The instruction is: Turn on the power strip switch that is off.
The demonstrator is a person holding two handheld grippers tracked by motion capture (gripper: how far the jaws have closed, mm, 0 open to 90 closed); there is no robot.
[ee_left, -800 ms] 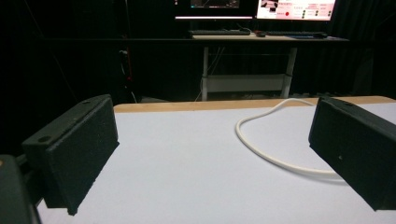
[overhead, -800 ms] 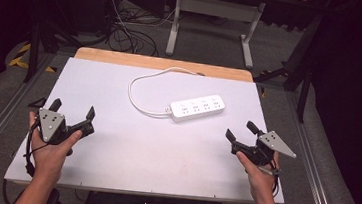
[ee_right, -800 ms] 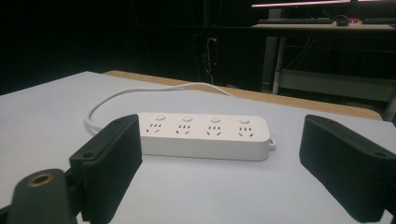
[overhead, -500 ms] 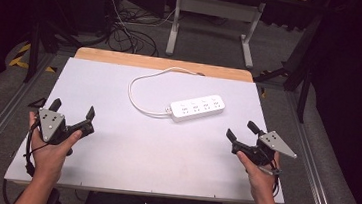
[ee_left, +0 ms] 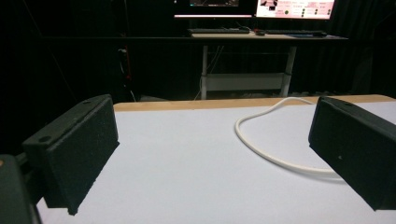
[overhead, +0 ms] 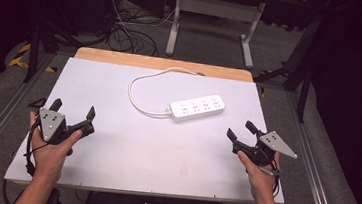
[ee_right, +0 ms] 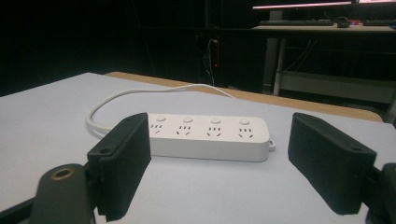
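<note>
Centrally, a white power strip (overhead: 197, 108) lies flat on the white table (overhead: 112, 166), slightly toward the far side, its long body angled so its right end sits a little farther away than its left. Its white cord (overhead: 143, 86) leaves the left end, loops leftward and curves back toward the far wooden edge of the table.

Near the left edge, the left gripper (overhead: 73, 114) is held in the person's left hand (overhead: 50, 144), its jaws spread wide with nothing between them. It sits well apart from the strip, to the near left of it. Looking along its jaws in the left gripper view, the cord's loop (ee_left: 261, 140) lies ahead on the bare surface.

Near the right edge, the right gripper (overhead: 240, 132) rests in the right hand (overhead: 258, 169), jaws likewise parted and empty. The strip lies to its far left, near but not touching. In the right gripper view, the strip (ee_right: 210, 137) spans the gap between the two black jaws, four sockets facing up.
</note>
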